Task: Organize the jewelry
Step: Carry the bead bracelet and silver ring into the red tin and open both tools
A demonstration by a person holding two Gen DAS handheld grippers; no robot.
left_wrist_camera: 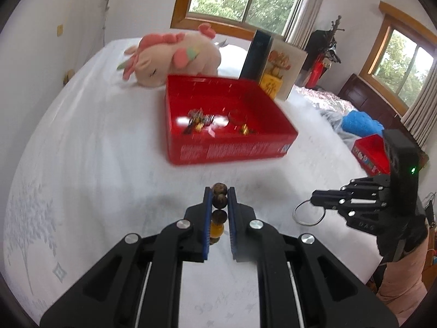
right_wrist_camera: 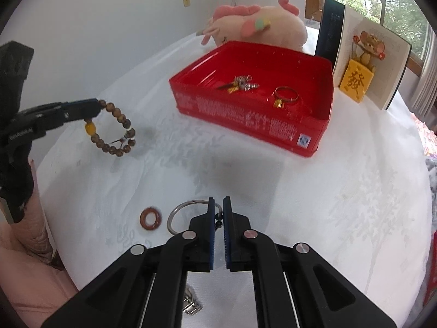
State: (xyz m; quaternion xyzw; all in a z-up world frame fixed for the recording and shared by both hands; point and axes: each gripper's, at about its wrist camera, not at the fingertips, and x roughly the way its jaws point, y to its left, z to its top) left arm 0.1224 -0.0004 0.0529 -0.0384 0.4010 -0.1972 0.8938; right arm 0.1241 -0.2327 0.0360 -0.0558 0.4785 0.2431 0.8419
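The job looks roughly halfway done. The red box (right_wrist_camera: pixel 254 101) sits on the white bed (right_wrist_camera: pixel 341 191) and already holds some jewelry: a tangle of small charms (right_wrist_camera: pixel 240 83) near its middle and a gold ring (right_wrist_camera: pixel 285 95) with a little gold pendant beside it.

Two more pieces are in the air, clear of the sheet. The left tongs (left_wrist_camera: pixel 220 191) are pressed together on a bead bracelet (right_wrist_camera: pixel 114 128), pinching it by a few of its brown beads just above the amber one, so the rest of the loop hangs free. The right tongs (right_wrist_camera: pixel 218 205) are pressed together on a thin silver bangle (right_wrist_camera: pixel 174 216), gripping one side of the hoop. Both are held short of the box, with open sheet between them and its near wall.

Left on the bed are a small reddish-brown ring (right_wrist_camera: pixel 150 217), just beside the bangle, and what looks like a metal watch strap (right_wrist_camera: pixel 192 304), mostly hidden under the right tongs. So the two held pieces probably go into the box next, then those two.
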